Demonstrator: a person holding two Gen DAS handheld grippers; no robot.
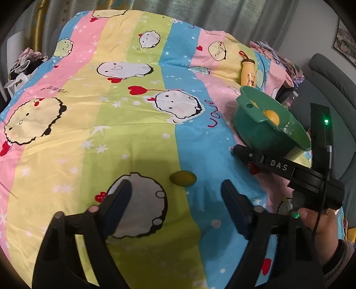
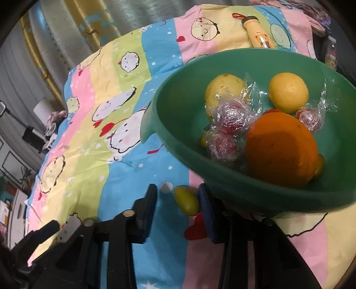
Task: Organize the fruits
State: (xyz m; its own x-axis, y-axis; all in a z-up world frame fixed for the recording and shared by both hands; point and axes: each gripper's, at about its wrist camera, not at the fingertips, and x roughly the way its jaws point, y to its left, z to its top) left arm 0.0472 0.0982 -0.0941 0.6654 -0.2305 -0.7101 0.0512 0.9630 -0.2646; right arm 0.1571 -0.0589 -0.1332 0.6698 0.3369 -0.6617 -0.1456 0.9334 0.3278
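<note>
- A striped cartoon bedsheet (image 1: 133, 124) is seen spread over the bed, with grey curtains (image 1: 222, 13) behind it at 12 o'clock.
- A yellow bear-print bottle (image 1: 248, 72) is seen lying on the sheet at 1 o'clock, beyond the green bowl (image 1: 255, 131).
- In the right wrist view the bowl (image 2: 178, 124) is filled with a big orange (image 2: 282, 149), a lemon (image 2: 288, 92), a pale yellow-green fruit (image 2: 222, 89) and plastic-wrapped red fruits (image 2: 231, 115).
- A small green fruit (image 1: 183, 178) is seen on the sheet, ahead of the left gripper (image 1: 175, 200) and apart from it; the jaws are held wide, nothing is touched.
- The right gripper (image 2: 178, 200) is seen under the bowl's near rim; a small yellow-green fruit (image 2: 187, 201) sits between the fingers, against the right pad (image 2: 205, 209), a gap remaining at the left pad (image 2: 151, 200); not yet clamped.
</note>
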